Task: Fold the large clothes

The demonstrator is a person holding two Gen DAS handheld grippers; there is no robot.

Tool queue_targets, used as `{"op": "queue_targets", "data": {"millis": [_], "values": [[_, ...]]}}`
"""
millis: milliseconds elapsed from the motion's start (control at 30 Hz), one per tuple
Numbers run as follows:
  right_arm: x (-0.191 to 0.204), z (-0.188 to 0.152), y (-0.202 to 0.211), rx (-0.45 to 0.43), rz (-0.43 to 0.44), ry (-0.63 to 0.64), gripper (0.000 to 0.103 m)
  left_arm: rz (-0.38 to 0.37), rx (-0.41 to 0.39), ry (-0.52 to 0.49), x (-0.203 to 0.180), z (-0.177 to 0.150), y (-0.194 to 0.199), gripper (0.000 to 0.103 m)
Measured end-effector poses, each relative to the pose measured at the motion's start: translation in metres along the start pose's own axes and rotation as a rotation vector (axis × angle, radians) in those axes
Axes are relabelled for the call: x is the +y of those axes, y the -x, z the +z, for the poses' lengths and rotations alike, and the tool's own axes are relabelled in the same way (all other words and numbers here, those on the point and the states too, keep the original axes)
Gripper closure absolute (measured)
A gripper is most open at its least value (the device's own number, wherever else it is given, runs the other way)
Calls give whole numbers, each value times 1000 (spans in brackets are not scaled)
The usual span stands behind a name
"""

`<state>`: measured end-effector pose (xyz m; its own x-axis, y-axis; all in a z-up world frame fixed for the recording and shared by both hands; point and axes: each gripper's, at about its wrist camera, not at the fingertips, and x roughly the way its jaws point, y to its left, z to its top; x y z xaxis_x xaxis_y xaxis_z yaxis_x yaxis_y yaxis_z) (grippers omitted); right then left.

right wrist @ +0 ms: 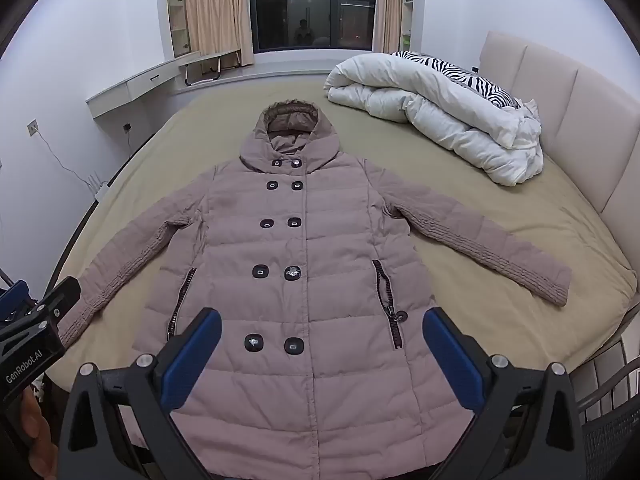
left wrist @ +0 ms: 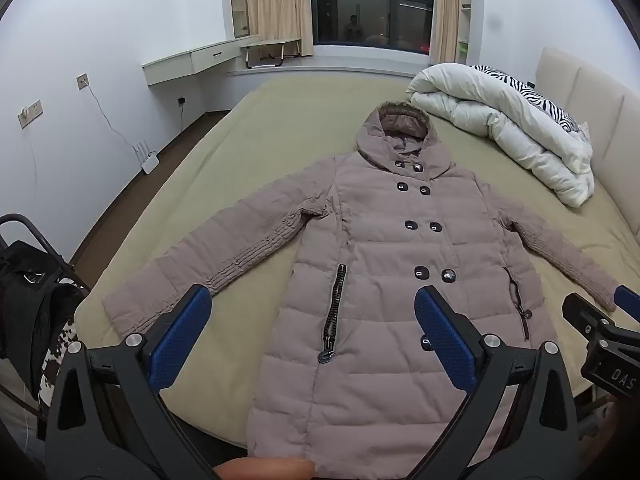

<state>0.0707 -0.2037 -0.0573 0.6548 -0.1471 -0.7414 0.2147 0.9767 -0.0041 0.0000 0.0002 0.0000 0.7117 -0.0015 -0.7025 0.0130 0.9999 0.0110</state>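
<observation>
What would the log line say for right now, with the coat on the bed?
stage: before first fold | coat: flat, buttoned, sleeves spread on bed | left tool: open, empty | right tool: open, empty | duvet: bunched near headboard

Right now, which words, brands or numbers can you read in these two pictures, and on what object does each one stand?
"GenRobot.AI": white print on the black body of the left gripper, at the left edge of the right wrist view.
"DAS": on the black body of the right gripper, cut off by the picture edge.
The coat shows no readable text.

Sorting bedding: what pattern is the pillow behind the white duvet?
Black-and-white zebra stripes on the pillow, clearest in the right wrist view.
</observation>
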Motion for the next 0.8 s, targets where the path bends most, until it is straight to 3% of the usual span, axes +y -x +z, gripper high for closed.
{"op": "queue_targets", "data": {"millis": [800], "values": [[0,-2,-2,-1,-3,5,0,33,3,-19,2,-5,-6,0]]}}
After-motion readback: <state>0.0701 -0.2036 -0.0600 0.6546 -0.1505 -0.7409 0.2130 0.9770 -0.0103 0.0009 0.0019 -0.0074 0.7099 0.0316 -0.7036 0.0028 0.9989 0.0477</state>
